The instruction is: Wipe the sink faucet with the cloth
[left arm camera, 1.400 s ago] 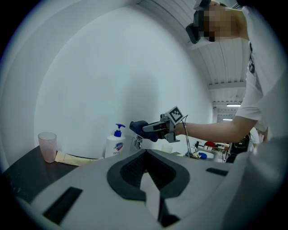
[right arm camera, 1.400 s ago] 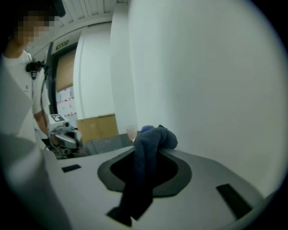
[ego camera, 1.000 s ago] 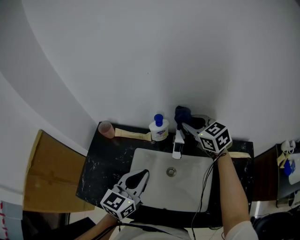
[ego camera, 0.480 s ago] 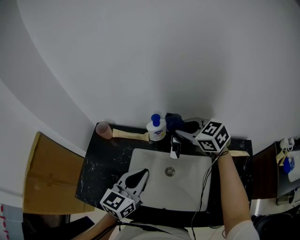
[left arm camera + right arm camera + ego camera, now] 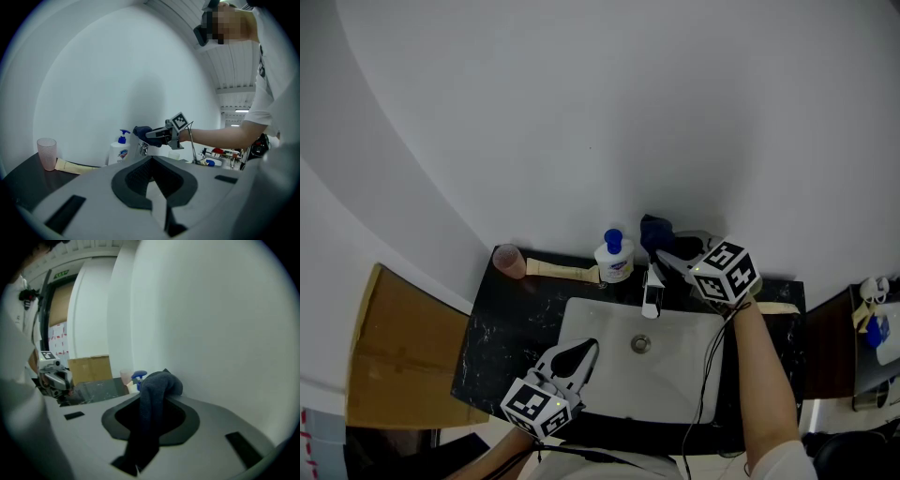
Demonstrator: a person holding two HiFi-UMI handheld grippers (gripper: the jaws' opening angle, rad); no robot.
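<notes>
Since half a second ago the right gripper (image 5: 667, 247) has drawn back rightward from the soap bottle (image 5: 615, 259). Its jaws are partly apart and clamped on the dark cloth (image 5: 654, 231), which bunches just above the faucet (image 5: 652, 292) at the back rim of the sink (image 5: 581, 323) — whether it touches I cannot tell. Close behind stands the wall (image 5: 581, 112) and the bottle crowds the left, while the sink in front lies open — there the left gripper (image 5: 584, 348) hangs near the front edge, jaws together on nothing, well apart from the faucet.
</notes>
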